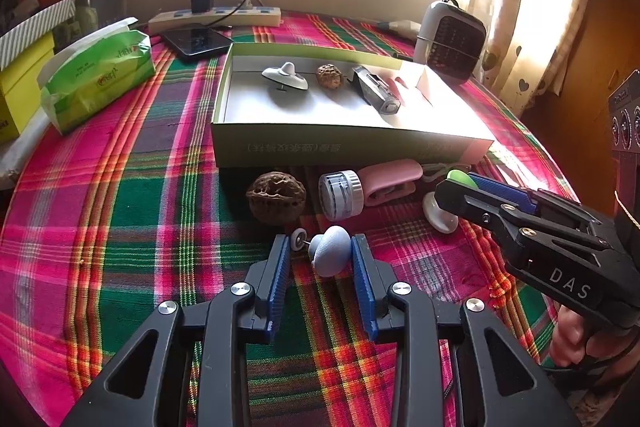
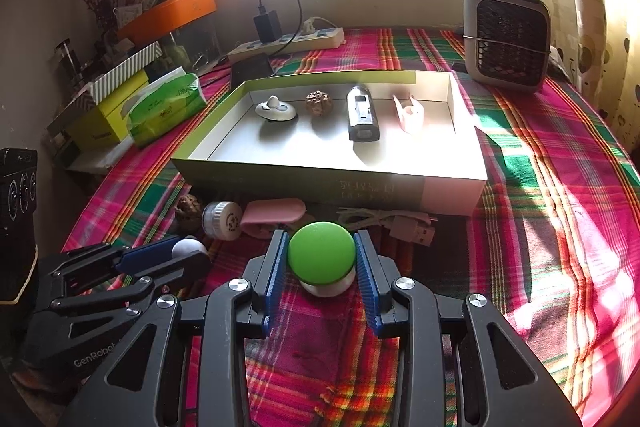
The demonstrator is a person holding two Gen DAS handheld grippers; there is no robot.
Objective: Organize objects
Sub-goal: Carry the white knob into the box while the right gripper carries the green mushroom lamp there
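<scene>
A shallow open box (image 1: 320, 147) (image 2: 332, 183) holds a grey spinning top (image 1: 285, 77) (image 2: 276, 111), a walnut (image 1: 329, 76) (image 2: 318, 102), a silver device (image 1: 376, 89) (image 2: 362, 115) and a pink clip (image 2: 410, 115). In front of it lie a big walnut (image 1: 276, 197) (image 2: 189, 207), a white jar (image 1: 341, 194) (image 2: 222, 219), a pink case (image 1: 394, 179) (image 2: 272, 213) and a cable (image 2: 400, 223). My left gripper (image 1: 320, 257) (image 2: 176, 255) stands around a pale blue top (image 1: 330, 255), jaws close to its sides. My right gripper (image 2: 322, 259) (image 1: 472, 187) is shut on a green-capped white top (image 2: 322, 253) (image 1: 440, 215).
Plaid cloth (image 1: 120, 227) covers the table. A green tissue pack (image 1: 100, 75) (image 2: 168, 109) lies at the left; a phone (image 1: 196, 41), power strip (image 1: 216, 17) (image 2: 288, 41) and small heater (image 1: 450, 39) (image 2: 506, 35) stand behind the box. Yellow boxes (image 2: 104, 115) sit far left.
</scene>
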